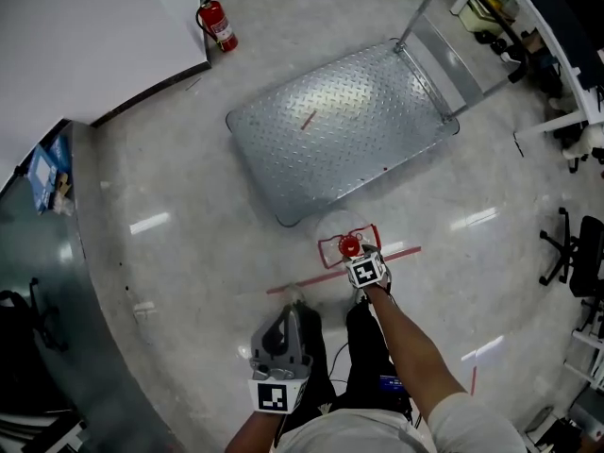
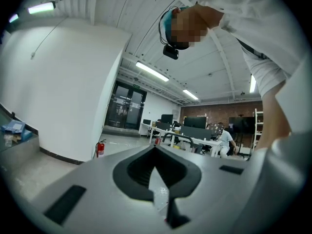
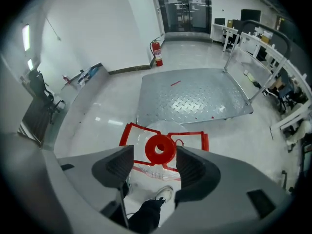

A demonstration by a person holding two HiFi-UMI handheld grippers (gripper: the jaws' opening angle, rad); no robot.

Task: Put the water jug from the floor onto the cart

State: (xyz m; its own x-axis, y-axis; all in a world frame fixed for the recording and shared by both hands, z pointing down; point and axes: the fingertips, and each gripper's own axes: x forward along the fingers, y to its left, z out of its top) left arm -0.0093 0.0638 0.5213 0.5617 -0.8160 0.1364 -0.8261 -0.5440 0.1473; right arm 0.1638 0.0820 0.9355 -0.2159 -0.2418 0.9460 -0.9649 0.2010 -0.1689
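Red-capped clear water jug (image 1: 342,229) stands on the floor (image 1: 189,253) just beside the cart (image 1: 340,130). Right claw (image 3: 154,164) released, jaws straddling the cap (image 3: 160,149); left claw (image 2: 155,152) clenched, empty. Risk: a cap-only pinch could slip under the jug's weight.

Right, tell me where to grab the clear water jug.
Probably the red plastic handle frame at its neck, from straight above: the clear water jug stands upright, its round body looks too wide, and the open right tongs hang over it.

Clear plastic jug (image 1: 350,244), tread-plate metal cart (image 1: 340,130)
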